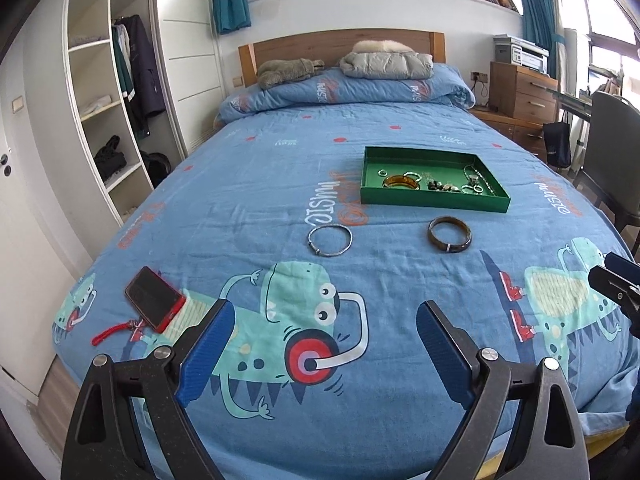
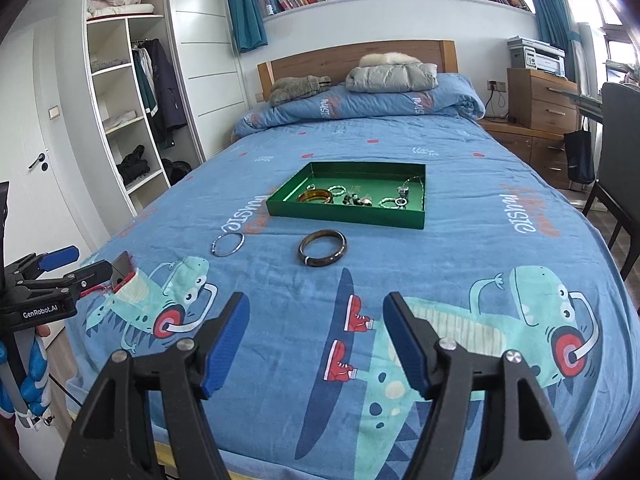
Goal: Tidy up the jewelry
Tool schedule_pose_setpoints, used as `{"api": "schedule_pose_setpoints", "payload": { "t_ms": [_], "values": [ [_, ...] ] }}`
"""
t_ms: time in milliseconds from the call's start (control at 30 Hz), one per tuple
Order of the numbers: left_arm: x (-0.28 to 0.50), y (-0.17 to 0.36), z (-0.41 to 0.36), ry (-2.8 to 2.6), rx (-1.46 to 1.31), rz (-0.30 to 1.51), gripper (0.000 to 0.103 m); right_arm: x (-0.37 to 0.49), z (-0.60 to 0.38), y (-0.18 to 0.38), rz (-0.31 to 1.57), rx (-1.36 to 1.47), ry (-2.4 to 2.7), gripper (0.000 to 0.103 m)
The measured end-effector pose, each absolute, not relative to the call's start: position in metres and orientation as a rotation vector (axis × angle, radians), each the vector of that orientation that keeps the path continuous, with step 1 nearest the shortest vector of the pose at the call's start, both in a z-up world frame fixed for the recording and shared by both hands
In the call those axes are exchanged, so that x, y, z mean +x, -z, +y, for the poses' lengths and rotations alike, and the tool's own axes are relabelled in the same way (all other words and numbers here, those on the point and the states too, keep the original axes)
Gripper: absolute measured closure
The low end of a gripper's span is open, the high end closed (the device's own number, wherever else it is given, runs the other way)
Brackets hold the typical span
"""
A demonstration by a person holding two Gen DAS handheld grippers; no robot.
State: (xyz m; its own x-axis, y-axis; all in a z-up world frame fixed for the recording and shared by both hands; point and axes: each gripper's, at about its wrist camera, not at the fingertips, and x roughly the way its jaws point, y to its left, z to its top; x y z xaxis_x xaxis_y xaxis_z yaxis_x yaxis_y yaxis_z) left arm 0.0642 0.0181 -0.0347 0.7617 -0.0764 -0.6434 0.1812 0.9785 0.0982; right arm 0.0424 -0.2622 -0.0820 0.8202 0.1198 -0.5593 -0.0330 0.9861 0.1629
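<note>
Left gripper (image 1: 322, 320): fingers spread wide, holding nothing, above the near edge of the bed (image 1: 400, 128). Right gripper (image 2: 316, 312): fingers also spread wide and empty, above the same near edge, to the right of the left gripper.

A green tray (image 1: 434, 199) lies near the middle of the bed. It contains an amber bangle (image 1: 401, 182), several small rings and a chain. 2 bangles lie on the cover between the tray and the near edge: a thin silver bangle (image 1: 330, 240) on the left and a dark bangle (image 1: 450, 236) on the right, well apart. A red phone (image 1: 154, 298) lies near the bed's near left corner.
</note>
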Motion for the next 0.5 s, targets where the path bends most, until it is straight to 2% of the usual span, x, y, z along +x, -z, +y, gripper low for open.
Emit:
{"api": "schedule_pose_setpoints", "payload": {
  "t_ms": [500],
  "values": [
    [0.116, 0.069, 0.025, 0.065, 0.187, 0.774, 0.011, 0.097, -0.277, 0.115, 0.677, 0.184, -0.03, 0.035]
  ]
}}
